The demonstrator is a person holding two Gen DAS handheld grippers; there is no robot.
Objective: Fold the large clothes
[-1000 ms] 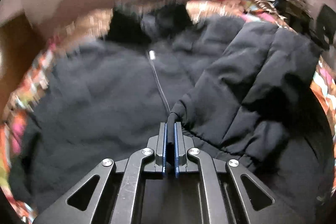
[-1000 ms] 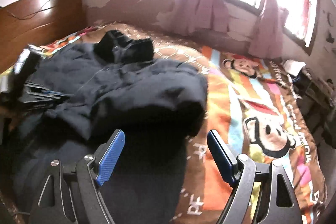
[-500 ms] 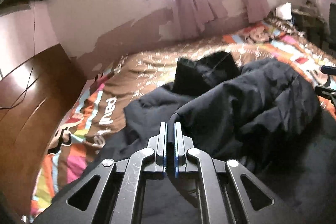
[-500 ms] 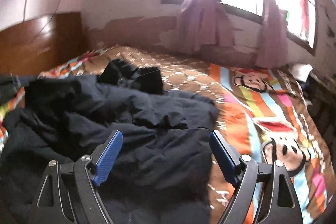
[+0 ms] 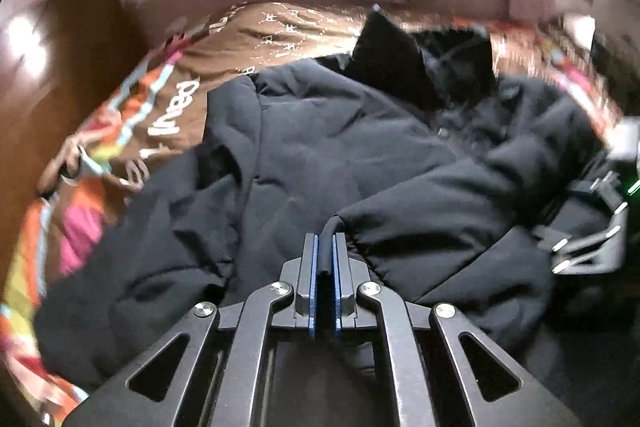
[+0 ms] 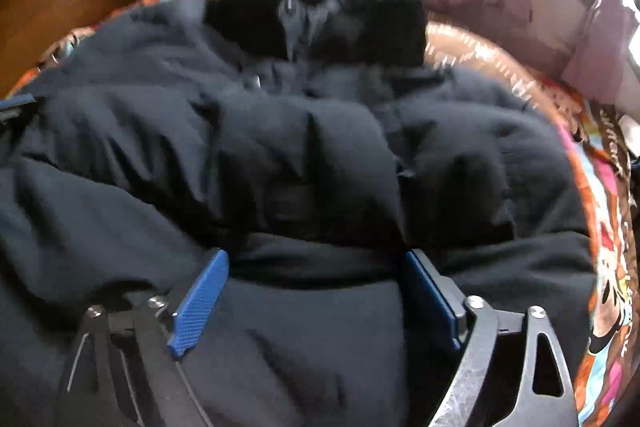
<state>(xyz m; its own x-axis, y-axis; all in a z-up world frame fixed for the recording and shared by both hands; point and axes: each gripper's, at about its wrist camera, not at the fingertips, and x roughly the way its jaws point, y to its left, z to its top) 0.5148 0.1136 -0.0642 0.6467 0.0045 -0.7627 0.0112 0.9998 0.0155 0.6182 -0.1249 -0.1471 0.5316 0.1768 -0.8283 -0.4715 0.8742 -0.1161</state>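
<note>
Left wrist view: the left gripper (image 5: 325,247) sits at lower centre, its blue pads pinched tight on the cuff (image 5: 340,229) of a sleeve (image 5: 440,223) of the dark padded jacket (image 5: 320,147). The jacket fills the middle of the frame, spread over a patterned bedspread (image 5: 168,107) with its furry hood (image 5: 420,67) at upper centre, and the sleeve lies across its front toward the right. At the right edge the right gripper (image 5: 588,243) shows, blurred. In the right wrist view that gripper (image 6: 316,287) is at lower centre, blue pads (image 6: 200,303) spread wide with nothing between them, low over the jacket's dark fabric (image 6: 312,155); whether they touch it I cannot tell. The step in hand looks like folding the sleeve in across the body. Next, I judge, the left should lay the cuff flat on the chest and let go, while the right closes on a hem or side edge to begin the next fold.
</note>
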